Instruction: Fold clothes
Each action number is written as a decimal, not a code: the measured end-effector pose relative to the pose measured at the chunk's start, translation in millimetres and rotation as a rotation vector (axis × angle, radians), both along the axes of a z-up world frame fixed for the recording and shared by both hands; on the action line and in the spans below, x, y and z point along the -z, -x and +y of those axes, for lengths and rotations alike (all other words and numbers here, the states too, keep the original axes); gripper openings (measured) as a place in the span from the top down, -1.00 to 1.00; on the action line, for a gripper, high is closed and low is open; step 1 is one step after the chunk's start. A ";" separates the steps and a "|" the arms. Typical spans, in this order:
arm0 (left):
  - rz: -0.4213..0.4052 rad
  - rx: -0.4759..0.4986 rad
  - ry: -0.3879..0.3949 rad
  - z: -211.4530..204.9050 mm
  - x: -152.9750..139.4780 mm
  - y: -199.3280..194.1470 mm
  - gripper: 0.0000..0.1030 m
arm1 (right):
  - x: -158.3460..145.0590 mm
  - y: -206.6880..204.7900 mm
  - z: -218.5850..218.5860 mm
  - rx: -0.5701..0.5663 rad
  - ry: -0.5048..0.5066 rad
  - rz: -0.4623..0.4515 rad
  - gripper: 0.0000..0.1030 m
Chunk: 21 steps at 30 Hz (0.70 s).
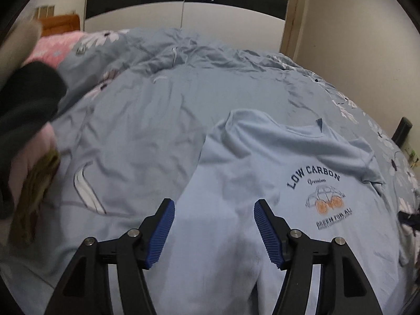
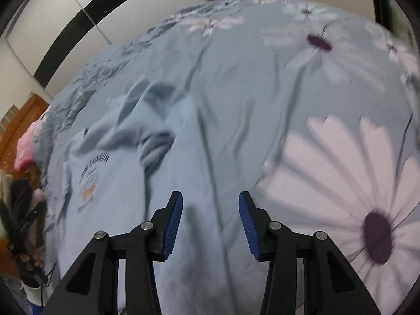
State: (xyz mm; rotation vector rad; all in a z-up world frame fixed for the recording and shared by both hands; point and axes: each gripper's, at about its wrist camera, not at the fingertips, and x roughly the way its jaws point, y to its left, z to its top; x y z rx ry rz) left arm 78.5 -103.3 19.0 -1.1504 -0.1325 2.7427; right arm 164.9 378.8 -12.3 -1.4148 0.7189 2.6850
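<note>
A light blue T-shirt (image 1: 262, 162) with a "LOW CARBON" car print lies front up and rumpled on the bed. My left gripper (image 1: 214, 204) is open and empty, hovering over the shirt's lower part. The shirt also shows in the right wrist view (image 2: 118, 157), blurred, with a sleeve bunched up. My right gripper (image 2: 210, 197) is open and empty over the shirt's right edge, where it meets the bedcover.
The bed has a blue-grey cover (image 1: 147, 120) with big white daisies (image 2: 354, 183). A pile of pink, black and olive clothes (image 1: 29, 120) lies at the left. A pink pillow (image 1: 57, 47) and a black-and-white wardrobe (image 1: 183, 2) are behind.
</note>
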 end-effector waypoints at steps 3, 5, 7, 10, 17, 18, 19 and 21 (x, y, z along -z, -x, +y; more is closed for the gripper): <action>-0.003 -0.021 -0.001 -6.6 1.4 -6.5 -0.30 | 2.9 -2.4 -10.4 -0.034 0.002 -0.007 0.83; -0.009 -0.028 -0.002 -10.8 2.5 -9.4 -0.30 | -0.3 -2.3 -17.2 -0.057 -0.047 -0.018 0.97; -0.012 -0.032 0.002 -13.9 3.6 -12.1 -0.30 | -6.2 -2.2 -20.3 -0.065 -0.119 -0.026 0.98; -0.027 -0.039 0.016 -19.0 7.7 -13.2 -0.30 | -23.7 -5.3 2.4 0.059 -0.251 -0.022 0.98; -0.074 -0.036 0.065 -18.2 23.1 -3.3 -0.30 | -45.1 -8.3 64.0 0.353 -0.369 -0.043 0.97; -0.078 -0.034 0.070 -16.9 25.7 -2.1 -0.30 | -44.4 -10.8 64.9 0.353 -0.366 -0.045 0.97; -0.082 -0.031 0.075 -15.5 28.2 -0.8 -0.30 | -44.4 -14.8 64.3 0.349 -0.361 -0.039 0.97; -0.092 -0.023 0.089 -12.1 33.0 2.2 -0.30 | -47.4 -19.0 58.7 0.343 -0.360 -0.027 0.94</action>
